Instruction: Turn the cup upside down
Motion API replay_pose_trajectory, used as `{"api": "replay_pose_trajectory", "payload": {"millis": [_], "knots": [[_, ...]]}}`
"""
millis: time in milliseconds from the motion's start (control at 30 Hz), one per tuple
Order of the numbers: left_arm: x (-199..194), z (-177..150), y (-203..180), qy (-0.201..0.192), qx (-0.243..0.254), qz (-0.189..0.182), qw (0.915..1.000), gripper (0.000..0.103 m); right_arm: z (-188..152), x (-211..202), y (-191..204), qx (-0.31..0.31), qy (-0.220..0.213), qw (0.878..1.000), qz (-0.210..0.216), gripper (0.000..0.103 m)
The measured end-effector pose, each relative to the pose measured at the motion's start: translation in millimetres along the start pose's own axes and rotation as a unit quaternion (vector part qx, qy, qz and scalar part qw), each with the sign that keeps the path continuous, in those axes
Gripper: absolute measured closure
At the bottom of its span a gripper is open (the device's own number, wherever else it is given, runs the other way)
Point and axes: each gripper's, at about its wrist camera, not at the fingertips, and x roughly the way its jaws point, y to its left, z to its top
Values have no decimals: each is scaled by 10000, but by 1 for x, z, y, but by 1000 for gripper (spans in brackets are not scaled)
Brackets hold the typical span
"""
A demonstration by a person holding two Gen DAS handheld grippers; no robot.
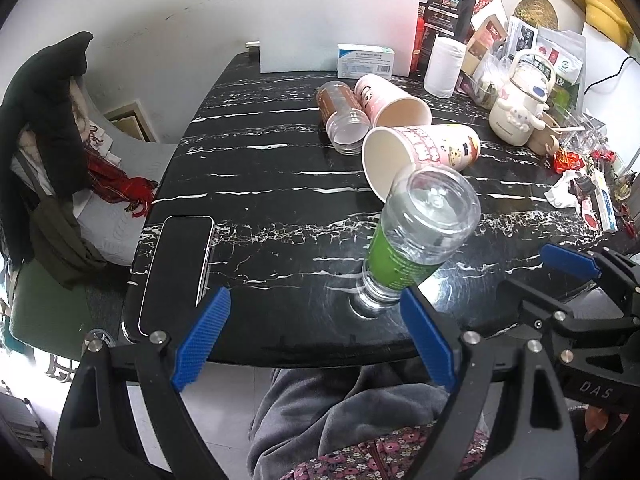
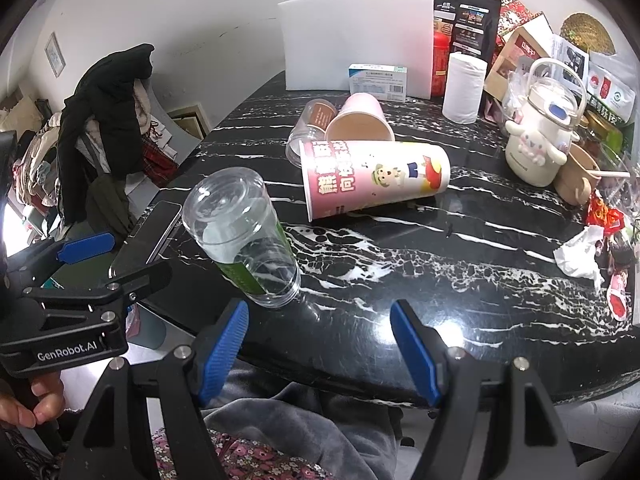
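A clear plastic cup with a green label (image 1: pixel 412 236) (image 2: pixel 244 236) stands upside down, mouth on the black marble table (image 1: pixel 280 208) (image 2: pixel 460 264) near the front edge. My left gripper (image 1: pixel 316 340) is open and empty, just in front of the cup; its right finger (image 1: pixel 428 340) is close to the cup's rim. My right gripper (image 2: pixel 320 344) is open and empty at the table's front edge, to the right of the cup. Two pink paper cups (image 1: pixel 424 148) (image 2: pixel 372 176) and a clear brown-labelled cup (image 1: pixel 340 116) (image 2: pixel 308 128) lie on their sides further back.
A black phone (image 1: pixel 176 272) (image 2: pixel 148 236) lies at the table's front left corner. Clutter fills the right side: a white kettle (image 2: pixel 540 136), a white roll (image 2: pixel 464 88), boxes, bags, crumpled tissue (image 2: pixel 580 256). A white board (image 2: pixel 356 40) stands at the back. A clothes-covered chair (image 1: pixel 52 140) stands left.
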Motion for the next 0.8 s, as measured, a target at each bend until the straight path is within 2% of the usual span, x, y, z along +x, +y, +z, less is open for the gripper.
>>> {"api": "replay_pose_trajectory", "payload": {"millis": [800], "knots": [[5,2,3,104,-17,46,9999,17,2,4,-5,5,44,10000,-28,29]]}}
